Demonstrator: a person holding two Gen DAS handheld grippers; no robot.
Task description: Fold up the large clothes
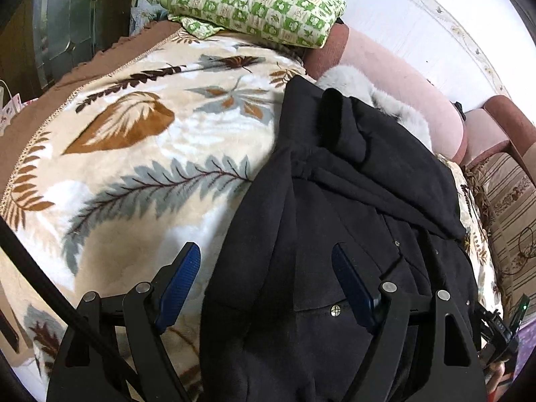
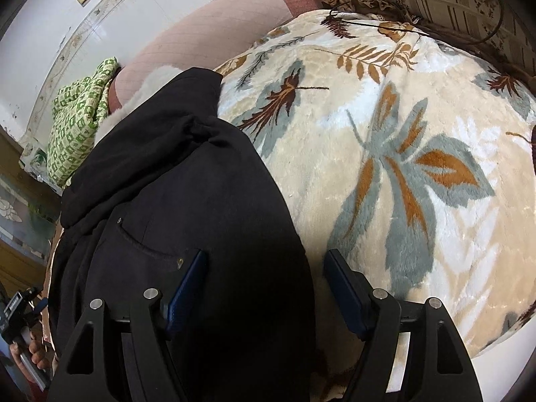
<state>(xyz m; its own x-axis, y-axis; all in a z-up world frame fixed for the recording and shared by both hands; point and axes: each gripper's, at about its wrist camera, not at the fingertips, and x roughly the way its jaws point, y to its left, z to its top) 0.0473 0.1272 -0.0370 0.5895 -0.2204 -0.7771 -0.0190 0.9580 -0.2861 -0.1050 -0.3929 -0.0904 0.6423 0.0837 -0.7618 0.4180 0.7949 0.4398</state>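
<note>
Hovering wide apart and empty, my left gripper (image 1: 266, 279) straddles the left edge of the black coat (image 1: 351, 201); my right gripper (image 2: 264, 283), equally spread and holding nothing, straddles its right edge; the coat lies on the leaf-patterned blanket (image 2: 385, 134), fur collar (image 1: 385, 100) farthest away.

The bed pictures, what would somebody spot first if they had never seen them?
First, the big black fleece coat lying along the middle of the bed, with pale grey fur peeking out at its far end. Next, the plush cream blanket with brown and grey leaves spread under it. Then the green-and-white checked cushion at the far end by the pink padded headboard.
</note>
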